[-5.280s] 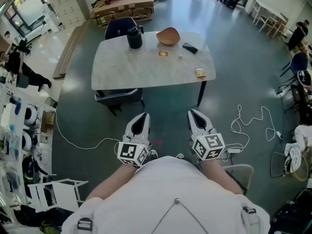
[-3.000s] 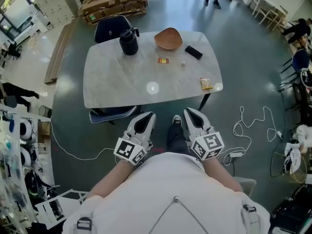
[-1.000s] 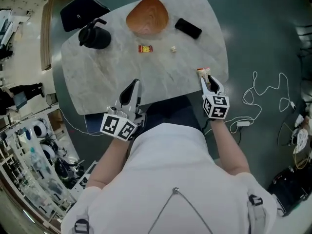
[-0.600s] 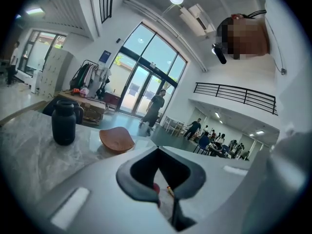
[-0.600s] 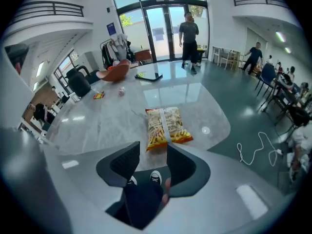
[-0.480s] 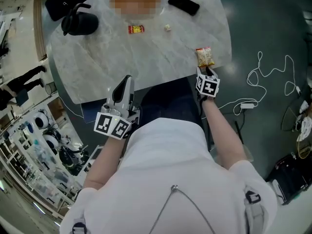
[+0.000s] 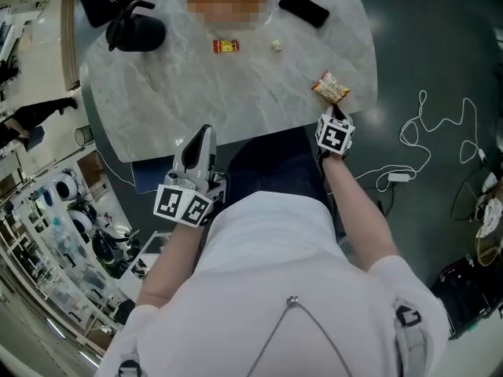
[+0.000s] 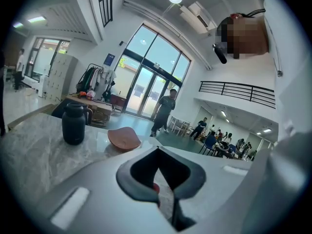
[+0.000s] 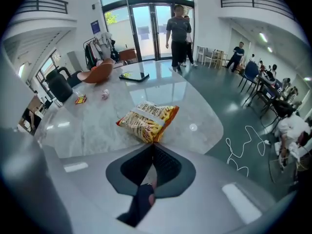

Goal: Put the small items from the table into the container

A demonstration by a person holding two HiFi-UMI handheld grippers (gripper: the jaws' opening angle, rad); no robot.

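at the table (image 7: 157, 93) near edge, right gripper (image 7: 332, 113) jaws are closing on a snack bag (image 7: 331, 88) corner; left gripper (image 7: 205, 129) jaws pressed together, empty; wrapper (image 7: 225, 45), phone (image 7: 304, 9), jug (image 7: 137, 31) lie farther across.

Your table (image 7: 157, 108) is polished, marble-look stone that mirrors the lights; the snack packet (image 9: 146, 121) is shiny, crinkled film, and the jug (image 8: 74, 125) looks matt black.

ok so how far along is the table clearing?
Nothing looks done: the red packet and small white item lie on the table, outside the bowl. In hand: the jaws of the right gripper are closing on a corner of the snack packet. The left gripper is shut, empty. Remaining: all three into the bowl.
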